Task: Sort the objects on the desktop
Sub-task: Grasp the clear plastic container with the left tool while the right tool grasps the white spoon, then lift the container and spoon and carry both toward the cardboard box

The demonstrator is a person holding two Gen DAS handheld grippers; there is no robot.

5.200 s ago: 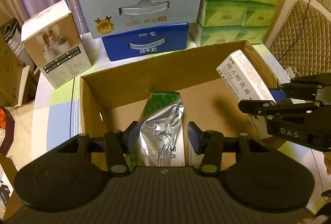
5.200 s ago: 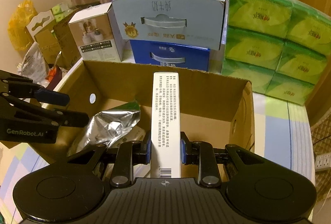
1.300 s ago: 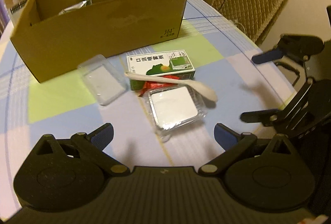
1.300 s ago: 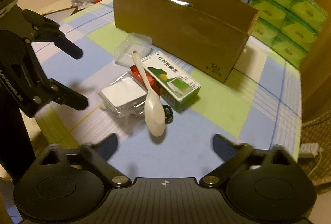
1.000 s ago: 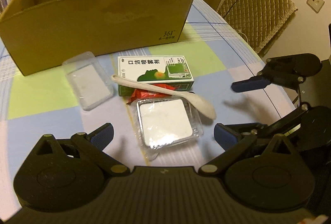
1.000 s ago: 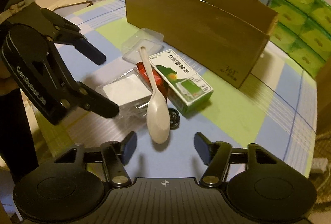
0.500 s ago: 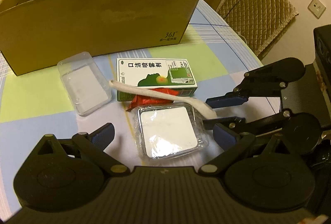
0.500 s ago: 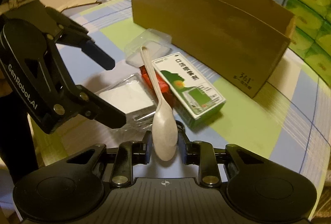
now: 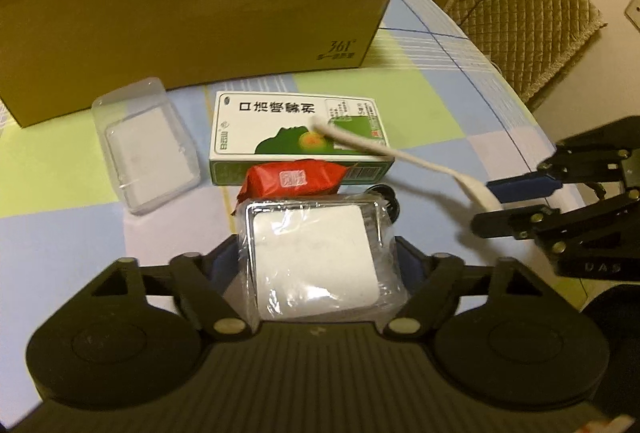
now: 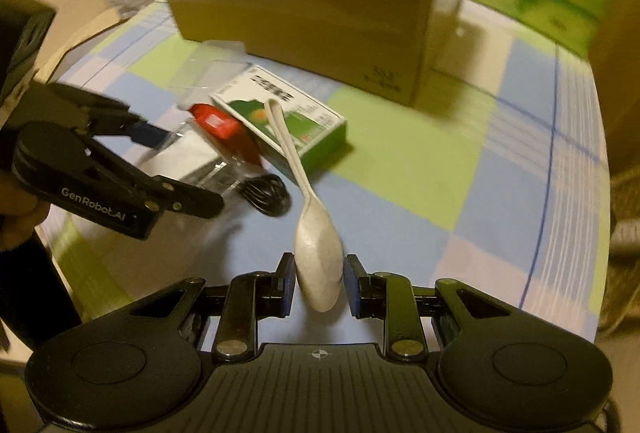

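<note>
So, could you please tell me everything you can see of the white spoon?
The white spoon looks like matte, off-white plastic, with a long slim handle and an oval bowl. The right gripper holds it by the bowl, one finger pad on each side. Its handle points away from the gripper, tilted over the green and white box; whether the tip touches the box cannot be told. In the left wrist view the spoon crosses the box's printed top and is motion-blurred.

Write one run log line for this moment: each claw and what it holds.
left claw: shut on clear wrapped case | right claw: shut on spoon bowl, handle over green box | cardboard box: behind
</note>
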